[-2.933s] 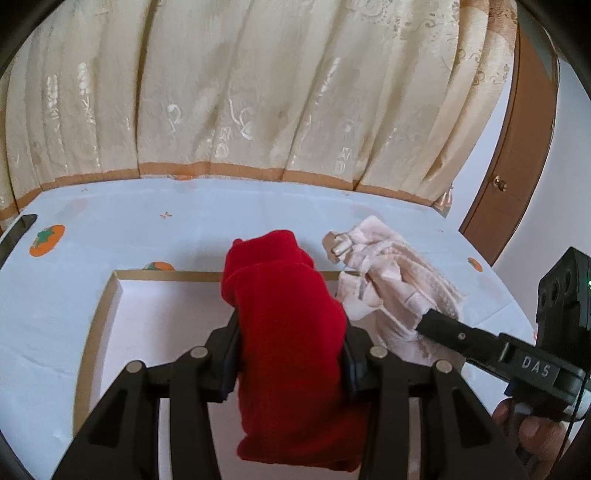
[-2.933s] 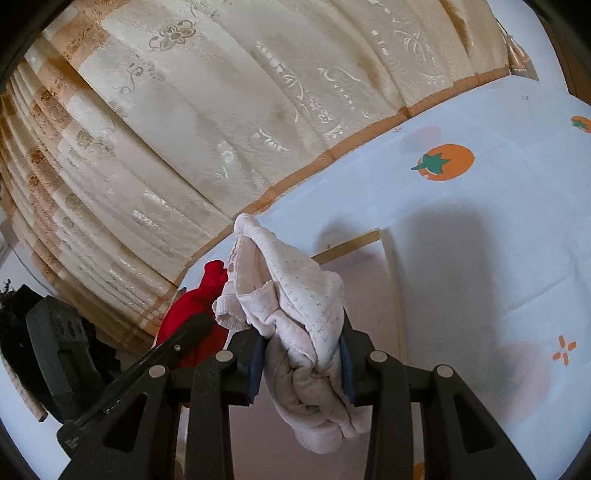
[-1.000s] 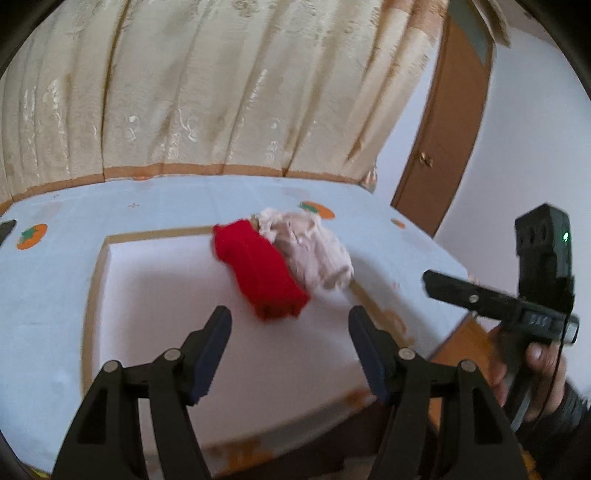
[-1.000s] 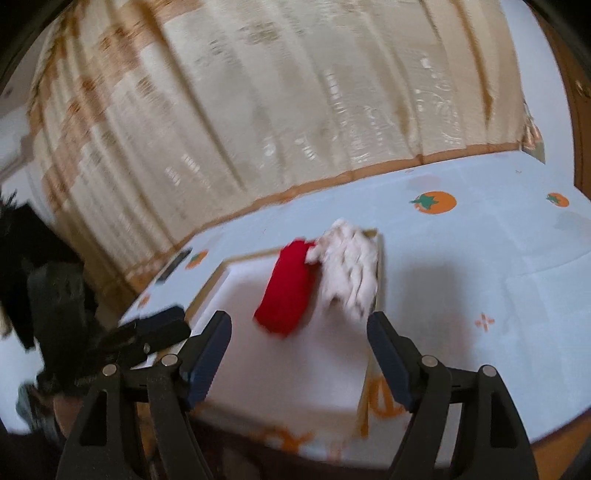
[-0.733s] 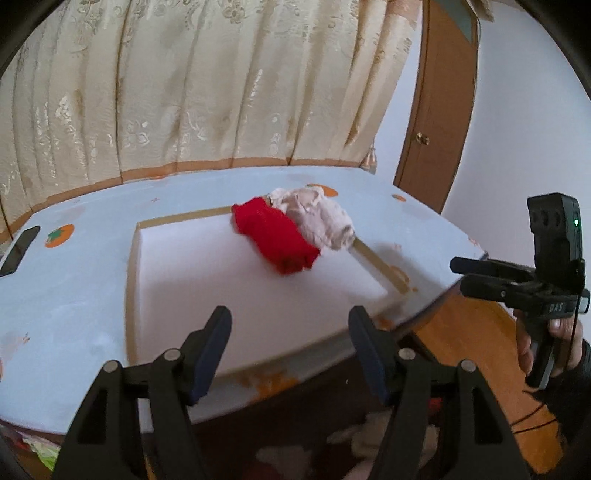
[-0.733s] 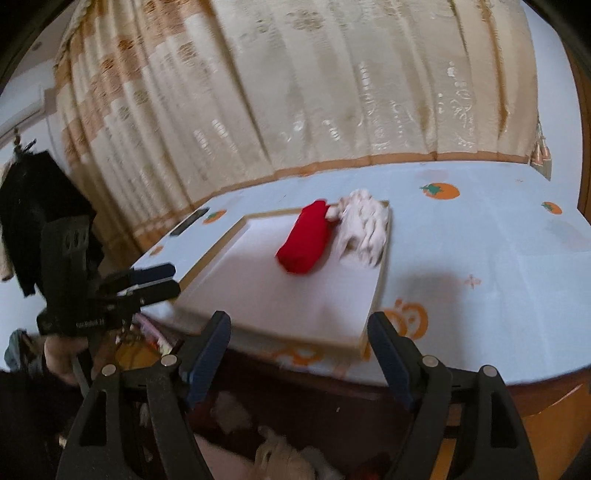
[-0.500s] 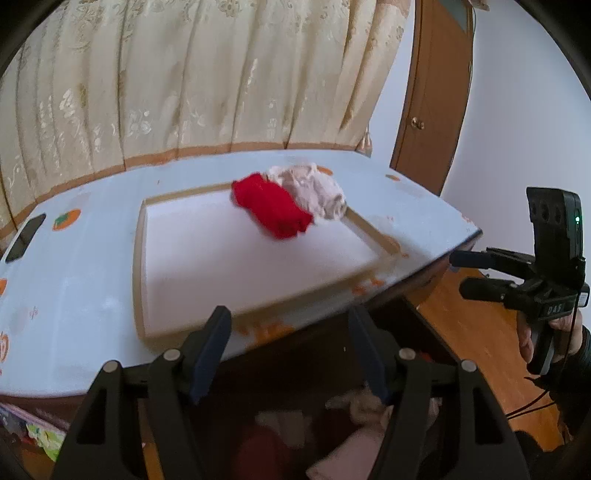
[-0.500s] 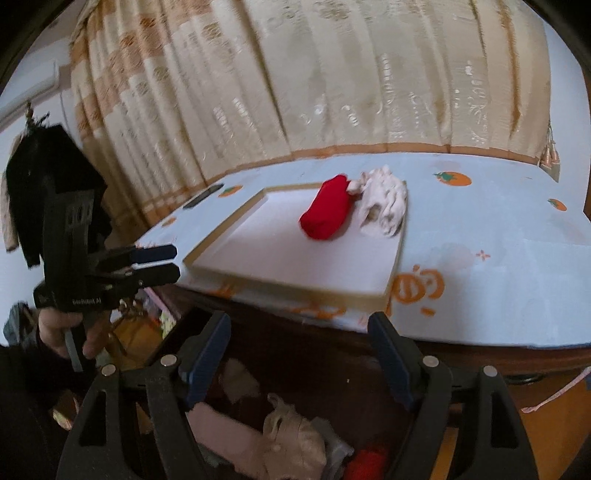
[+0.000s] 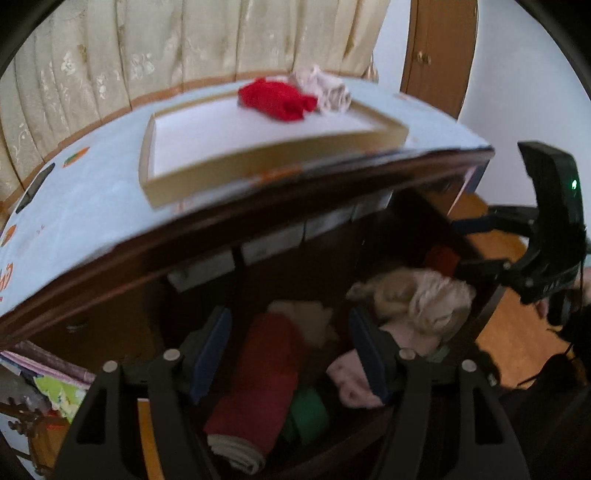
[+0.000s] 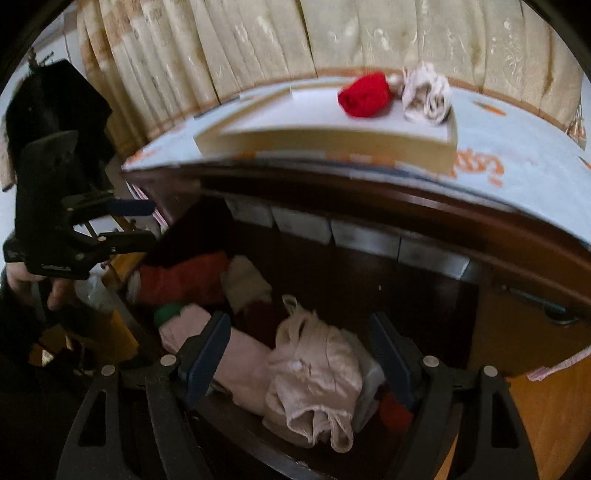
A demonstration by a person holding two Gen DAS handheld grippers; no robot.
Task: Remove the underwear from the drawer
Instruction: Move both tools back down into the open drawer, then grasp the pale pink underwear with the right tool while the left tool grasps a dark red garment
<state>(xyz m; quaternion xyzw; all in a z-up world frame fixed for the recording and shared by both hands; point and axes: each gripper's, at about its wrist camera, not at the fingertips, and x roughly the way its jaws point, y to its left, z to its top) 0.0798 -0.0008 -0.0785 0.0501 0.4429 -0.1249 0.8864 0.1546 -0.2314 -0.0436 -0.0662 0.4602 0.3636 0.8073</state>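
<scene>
In the left wrist view the left claw (image 9: pixel 290 350) hangs spread over the open drawer (image 9: pixel 332 454), pinching nothing; a dark red roll (image 9: pixel 258 380) lies between its 2 fingers without touching the pads, with a green piece (image 9: pixel 308 415) and a pink piece (image 9: pixel 347 380) just beside it. A cream bundle (image 9: pixel 417 306) sits further right in the drawer, near the right claw (image 9: pixel 476 243), which this view shows from the side, held by a hand at the picture's right edge.

The right wrist view shows the right claw from behind, also spread and empty, with a pale pink undergarment (image 10: pixel 314 376) lying between the fingers; this view alone shows its lacy edge and the folded pink piece (image 10: pixel 236 362) to its left. The left claw appears at the left there.

Beyond the drawer, on the blue-covered desk (image 9: pixel 74 206), stands a shallow tray (image 9: pixel 258 162). At its far end lie a red undergarment (image 9: pixel 277 98) and a cream undergarment (image 9: pixel 328 90), touching. Curtains (image 10: pixel 369 33) hang behind; only the left view shows a door (image 9: pixel 439 48).
</scene>
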